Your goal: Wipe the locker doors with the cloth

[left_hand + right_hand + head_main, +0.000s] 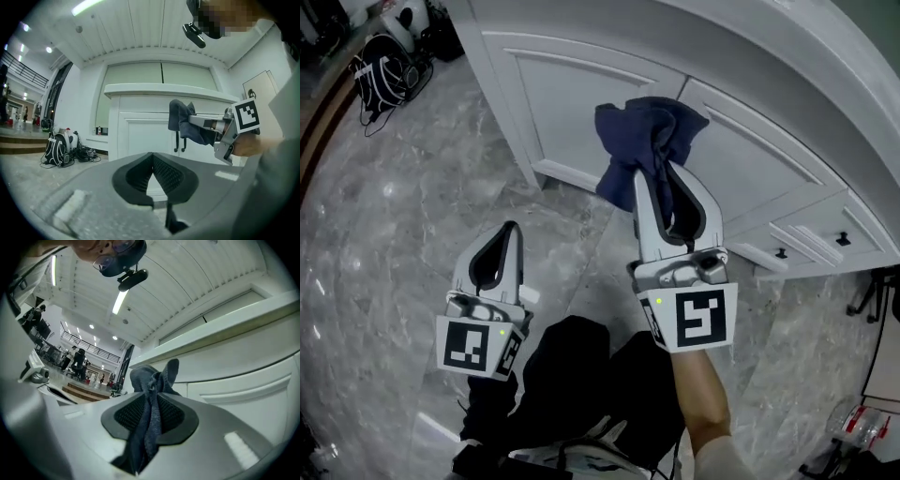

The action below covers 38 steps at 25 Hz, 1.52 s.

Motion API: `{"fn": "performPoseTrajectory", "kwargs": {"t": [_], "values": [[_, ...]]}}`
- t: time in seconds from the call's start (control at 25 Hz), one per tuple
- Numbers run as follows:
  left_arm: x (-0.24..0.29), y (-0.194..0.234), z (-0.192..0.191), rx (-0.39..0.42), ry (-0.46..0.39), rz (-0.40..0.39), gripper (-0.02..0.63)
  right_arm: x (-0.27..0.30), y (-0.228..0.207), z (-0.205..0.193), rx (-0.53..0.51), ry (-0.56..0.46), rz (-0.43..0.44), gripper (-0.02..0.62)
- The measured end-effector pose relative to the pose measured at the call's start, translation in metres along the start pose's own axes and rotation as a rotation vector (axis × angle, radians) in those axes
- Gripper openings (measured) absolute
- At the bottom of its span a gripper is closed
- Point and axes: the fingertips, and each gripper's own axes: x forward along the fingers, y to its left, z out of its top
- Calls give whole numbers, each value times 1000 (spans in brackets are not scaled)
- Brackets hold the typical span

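The right gripper is clamped on the dark blue cloth, which is pinched between its pads and bunches out past the tips in a loose wad. In the head view that wad sits in front of the white locker doors, near the seam between two panelled doors and towards their bottom edge; whether it is actually pressing on the paint I cannot tell. The left gripper hangs lower over the marble floor, jaws closed together on nothing (it plays no part for now). The doors look evenly white, with no streak or damp patch, so I judge the wiping to be mostly ahead.
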Motion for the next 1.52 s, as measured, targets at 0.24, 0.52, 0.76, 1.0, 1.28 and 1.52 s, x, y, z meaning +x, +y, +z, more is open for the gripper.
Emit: {"fn": "performPoseTrajectory", "kwargs": {"t": [0.24, 0.52, 0.76, 1.0, 1.28, 1.52], "values": [[-18, 47, -17, -1, -31, 95, 2, 46, 43, -21, 10, -24, 60, 89], [-46, 92, -22, -15, -28, 142, 2, 131, 90, -22, 1, -26, 87, 89], [-59, 114, -28, -31, -19, 145, 2, 202, 123, -25, -53, 25, 91, 90], [-69, 125, -28, -37, -27, 154, 2, 222, 98, -36, -91, 97, -9, 89], [-66, 115, -26, -47, -41, 134, 2, 189, 60, -34, -145, 106, -89, 89], [-62, 101, -22, -43, -49, 116, 2, 154, 23, -34, -163, 108, -166, 89]]}}
